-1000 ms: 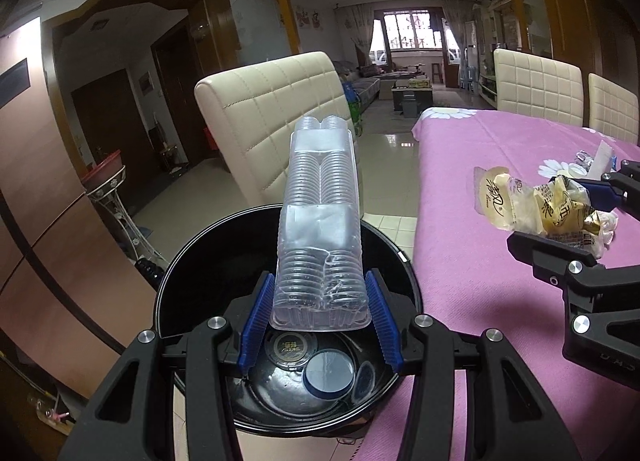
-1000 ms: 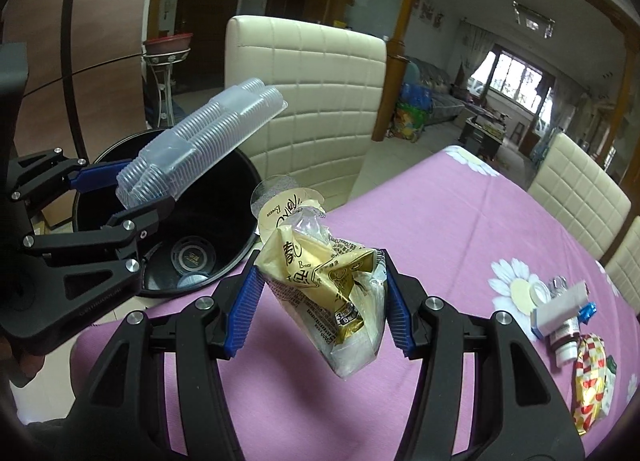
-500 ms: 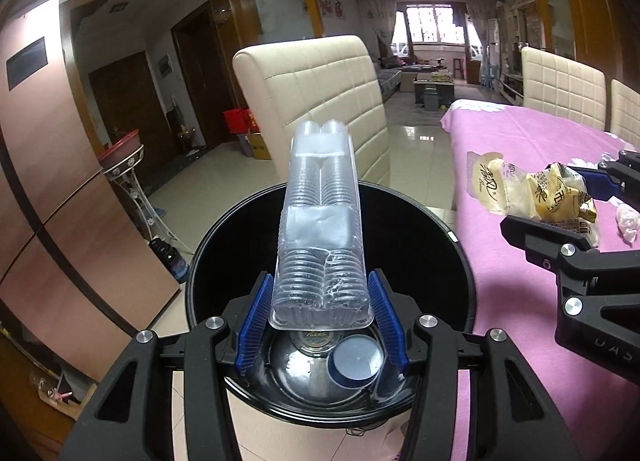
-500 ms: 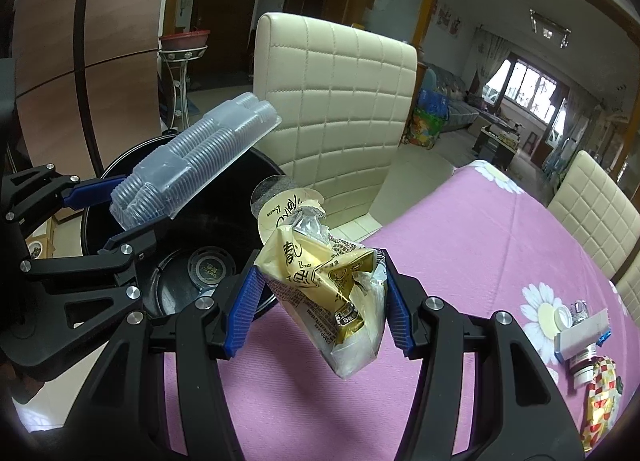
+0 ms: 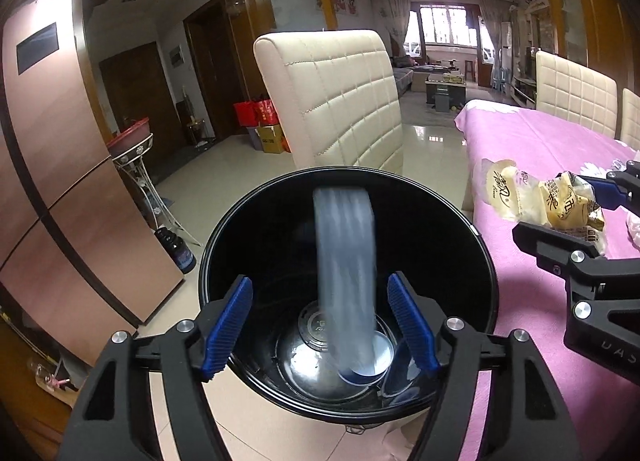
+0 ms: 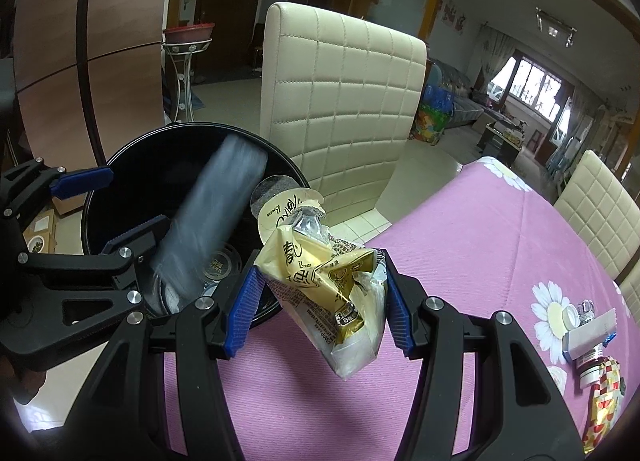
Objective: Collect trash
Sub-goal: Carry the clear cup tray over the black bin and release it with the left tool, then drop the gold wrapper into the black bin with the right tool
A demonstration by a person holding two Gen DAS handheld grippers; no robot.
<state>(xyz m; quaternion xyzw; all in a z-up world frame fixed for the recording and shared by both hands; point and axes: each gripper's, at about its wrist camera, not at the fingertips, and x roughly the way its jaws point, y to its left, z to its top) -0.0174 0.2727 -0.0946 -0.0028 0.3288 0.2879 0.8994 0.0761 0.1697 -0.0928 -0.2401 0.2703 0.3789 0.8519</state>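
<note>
Pink tablecloth (image 6: 460, 245), right view: right hand-held gripper (image 6: 316, 301) clamps wrapper (image 6: 320, 281); left's (image 5: 320, 321) jaws opening, tray (image 5: 346, 261) falling free.

Left gripper (image 5: 320, 325): black frame, blue ribbed fingers (image 5: 228, 323), silver screws showing. Right gripper (image 6: 316, 309): the same black and blue.

Between the left fingers: clear plastic tray (image 5: 346, 273), blurring to pale grey-blue streaks. Below them: glossy black bin (image 5: 248, 221), holding a blue-rimmed lid (image 5: 366, 357) and clear containers.

Between the right fingers: snack wrapper (image 6: 332, 281), showing cream-yellow and gold with dark lettering, clear at its lower end.

Under the right fingers: tabletop (image 6: 460, 253), wearing a pink cloth with white daisies, yellow-centred. Far right of the fingers: red, white and gold checked wrapper (image 6: 602, 401); white box (image 6: 590, 335).

Beyond the fingers: cream quilted chair (image 6: 340, 101), square-stitched.
</note>
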